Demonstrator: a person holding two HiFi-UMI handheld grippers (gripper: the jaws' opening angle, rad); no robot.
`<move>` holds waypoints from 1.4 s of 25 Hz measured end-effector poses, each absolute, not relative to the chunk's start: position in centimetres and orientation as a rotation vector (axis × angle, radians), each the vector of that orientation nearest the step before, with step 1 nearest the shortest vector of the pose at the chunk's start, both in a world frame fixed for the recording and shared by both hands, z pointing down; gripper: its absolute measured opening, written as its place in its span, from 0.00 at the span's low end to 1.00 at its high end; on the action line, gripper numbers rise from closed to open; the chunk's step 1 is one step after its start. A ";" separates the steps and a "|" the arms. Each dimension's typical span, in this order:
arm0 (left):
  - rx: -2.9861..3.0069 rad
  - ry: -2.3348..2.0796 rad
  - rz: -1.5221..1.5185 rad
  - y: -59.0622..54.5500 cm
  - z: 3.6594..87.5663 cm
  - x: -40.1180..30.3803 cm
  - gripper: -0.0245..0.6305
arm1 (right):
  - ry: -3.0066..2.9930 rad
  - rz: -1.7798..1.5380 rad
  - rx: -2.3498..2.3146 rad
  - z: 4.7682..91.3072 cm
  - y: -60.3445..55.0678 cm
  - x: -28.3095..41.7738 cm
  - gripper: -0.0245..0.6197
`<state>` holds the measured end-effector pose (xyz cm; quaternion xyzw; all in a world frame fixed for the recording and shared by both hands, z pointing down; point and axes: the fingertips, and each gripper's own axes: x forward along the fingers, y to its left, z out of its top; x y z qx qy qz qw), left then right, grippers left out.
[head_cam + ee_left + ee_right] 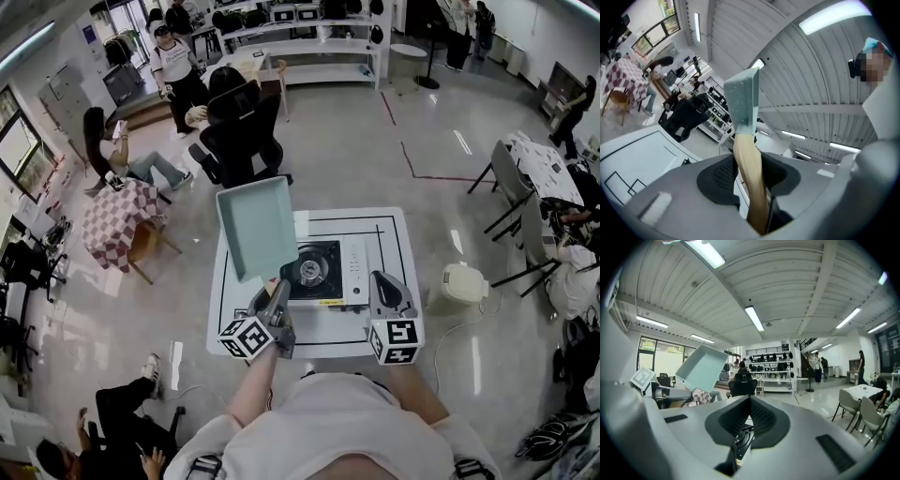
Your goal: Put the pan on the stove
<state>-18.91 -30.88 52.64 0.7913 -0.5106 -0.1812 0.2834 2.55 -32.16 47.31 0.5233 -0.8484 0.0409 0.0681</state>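
Observation:
A square pale-teal pan (255, 228) with a light wooden handle (278, 284) is raised and tilted above the left part of the white table (394, 234). My left gripper (275, 298) is shut on that handle; in the left gripper view the handle (750, 173) runs up between the jaws to the pan (743, 101). A portable gas stove (323, 272) with a black burner sits at the table's middle. My right gripper (386, 281) hovers just right of the stove, shut and holding nothing. The right gripper view shows the pan (701, 367) at upper left and the stove (743, 439) below my right gripper (750, 401).
A white bin-like unit (459, 286) stands on the floor right of the table. A black office chair (239, 131) is behind the table, a checkered table (117, 220) to the left, folding chairs (511, 178) to the right. Several people sit or stand around the room.

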 end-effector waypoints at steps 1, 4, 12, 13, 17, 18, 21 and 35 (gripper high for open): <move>2.097 -1.330 -0.488 -31.0 53.3 -18.8 0.26 | -2.555 0.126 1.578 47.4 -32.3 2.7 0.05; 2.039 -1.219 -0.499 -31.6 55.2 -18.2 0.26 | -2.554 0.133 1.583 47.6 -32.7 3.0 0.05; 1.811 -0.873 -0.582 -33.2 59.8 -16.6 0.26 | -2.532 0.153 1.612 48.0 -33.3 3.5 0.05; 1.786 -0.851 -0.569 -33.4 60.6 -16.6 0.26 | -2.530 0.155 1.617 48.0 -33.4 3.5 0.05; 1.701 -0.744 -0.511 -33.6 63.5 -15.9 0.26 | -2.511 0.174 1.633 48.3 -33.7 3.9 0.05; 1.684 -0.716 -0.503 -33.7 64.0 -15.6 0.26 | -2.506 0.178 1.637 48.4 -33.8 4.0 0.05; 1.607 -0.631 -0.495 -33.7 65.3 -14.3 0.26 | -2.492 0.187 1.649 48.7 -34.1 4.3 0.05; 1.481 -0.525 -0.394 -33.4 69.5 -11.1 0.26 | -2.451 0.225 1.675 49.8 -35.0 5.0 0.05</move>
